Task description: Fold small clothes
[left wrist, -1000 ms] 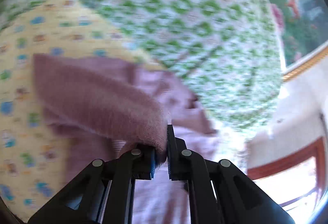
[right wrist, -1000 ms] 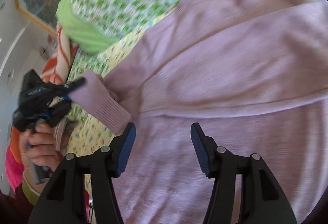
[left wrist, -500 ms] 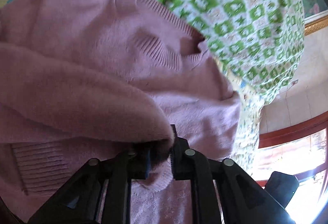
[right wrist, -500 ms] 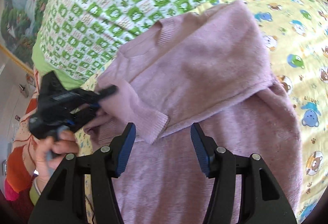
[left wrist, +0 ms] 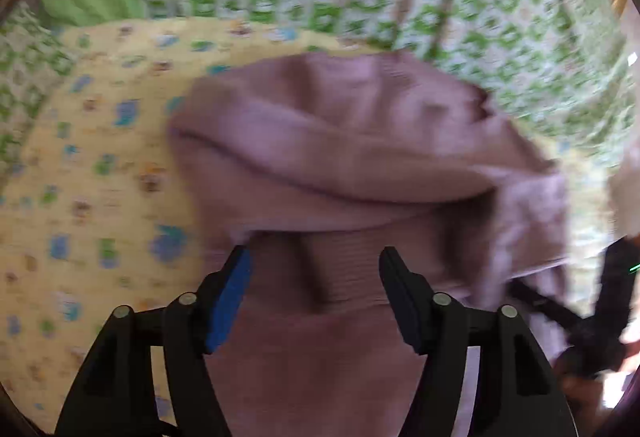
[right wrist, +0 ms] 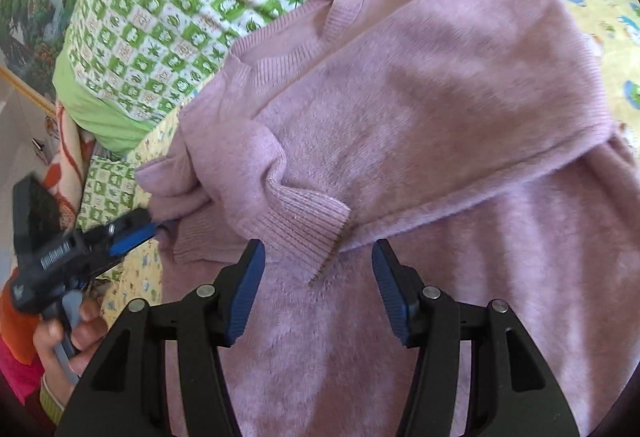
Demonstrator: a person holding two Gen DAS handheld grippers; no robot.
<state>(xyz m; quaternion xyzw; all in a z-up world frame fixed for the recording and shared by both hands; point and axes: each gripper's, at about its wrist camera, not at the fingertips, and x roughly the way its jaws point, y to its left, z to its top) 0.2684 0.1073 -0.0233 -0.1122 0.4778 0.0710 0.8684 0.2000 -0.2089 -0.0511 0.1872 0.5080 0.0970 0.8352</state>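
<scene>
Both claws (right wrist: 318,257) open above sweater (right wrist: 440,117)

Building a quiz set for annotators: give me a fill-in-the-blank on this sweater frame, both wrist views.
1. The knit sweater is ____ in color.
2. The jaws of the left gripper stand ____, holding nothing.
3. The ribbed cuff lies just ahead of the ____ gripper.
4. The sheet under the sweater has cartoon prints on a ____ ground.

Missing words: pink; open; right; yellow
</scene>
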